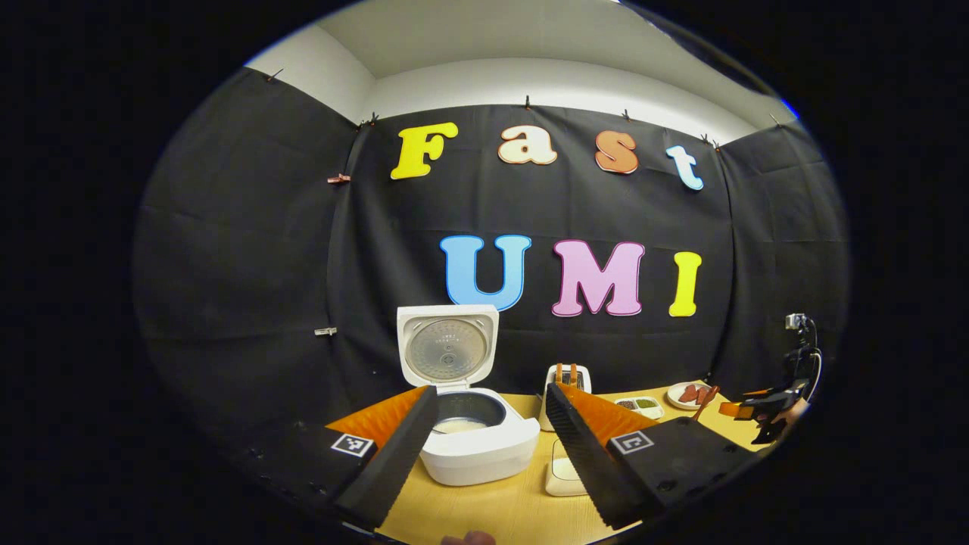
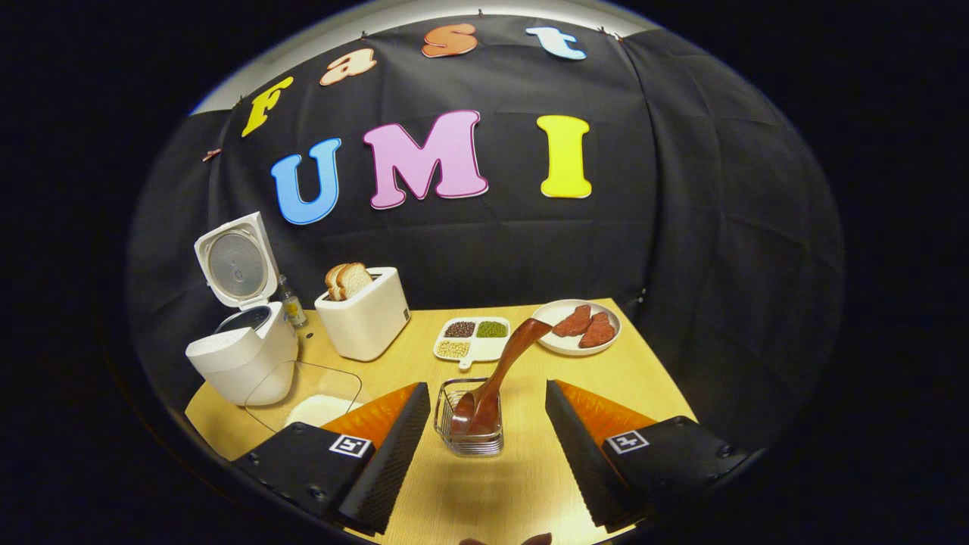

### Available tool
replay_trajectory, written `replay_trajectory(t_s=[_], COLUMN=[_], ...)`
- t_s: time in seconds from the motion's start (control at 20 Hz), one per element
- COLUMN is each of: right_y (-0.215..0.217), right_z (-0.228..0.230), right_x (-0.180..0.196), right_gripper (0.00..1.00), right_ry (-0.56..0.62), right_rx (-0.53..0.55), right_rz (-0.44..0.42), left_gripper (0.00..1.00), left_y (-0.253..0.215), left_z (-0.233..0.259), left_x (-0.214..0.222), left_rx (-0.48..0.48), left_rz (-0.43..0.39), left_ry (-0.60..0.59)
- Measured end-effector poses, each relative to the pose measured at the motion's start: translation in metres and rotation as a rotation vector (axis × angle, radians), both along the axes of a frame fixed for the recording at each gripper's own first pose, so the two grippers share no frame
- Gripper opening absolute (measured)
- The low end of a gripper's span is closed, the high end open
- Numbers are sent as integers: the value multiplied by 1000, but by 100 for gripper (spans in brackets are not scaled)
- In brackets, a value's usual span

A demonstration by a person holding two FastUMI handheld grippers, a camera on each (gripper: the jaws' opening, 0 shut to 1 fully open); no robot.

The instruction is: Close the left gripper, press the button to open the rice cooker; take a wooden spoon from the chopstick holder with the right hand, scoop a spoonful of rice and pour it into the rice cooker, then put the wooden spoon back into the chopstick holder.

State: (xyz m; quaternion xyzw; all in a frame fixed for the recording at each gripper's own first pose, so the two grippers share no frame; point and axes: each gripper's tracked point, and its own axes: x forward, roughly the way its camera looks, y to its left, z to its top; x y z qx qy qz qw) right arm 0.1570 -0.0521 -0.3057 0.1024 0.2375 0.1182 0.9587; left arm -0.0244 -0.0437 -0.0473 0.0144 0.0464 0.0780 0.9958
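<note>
The white rice cooker (image 1: 477,446) stands with its lid (image 1: 447,348) swung up, and a little rice lies in its pot. My left gripper (image 1: 492,446) is open just in front of it and holds nothing. In the right gripper view the cooker (image 2: 242,356) is at the far left. A wooden spoon (image 2: 503,363) stands bowl-down in a wire chopstick holder (image 2: 469,443), its handle leaning up to the right. My right gripper (image 2: 488,439) is open, with the holder between its fingers, untouched. The left gripper view shows the right gripper (image 1: 746,409) far right.
A clear dish of rice (image 2: 314,405) lies beside the cooker. Behind it are a toaster (image 2: 367,318) with bread and a small bottle (image 2: 291,304). A sectioned dish of grains (image 2: 473,338) and a plate of meat (image 2: 579,327) sit at the back of the wooden table (image 2: 651,378).
</note>
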Motion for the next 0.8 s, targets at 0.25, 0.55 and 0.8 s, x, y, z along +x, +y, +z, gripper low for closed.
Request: replay_trajectory(t_s=[0.25,0.55,0.8], right_y=[20,25,32], right_z=[-61,-73,-76], right_x=[45,84,81], right_gripper=[88,55,30], right_ry=[107,49,51], right_rx=[53,78,82], right_rz=[52,76,106], left_gripper=[98,98,97], left_y=[-25,-48,-55], left_z=[-13,-35,-39], left_x=[-14,-35,-40], left_rx=[18,25,25], left_rz=[65,130,170], left_ry=[40,103,124])
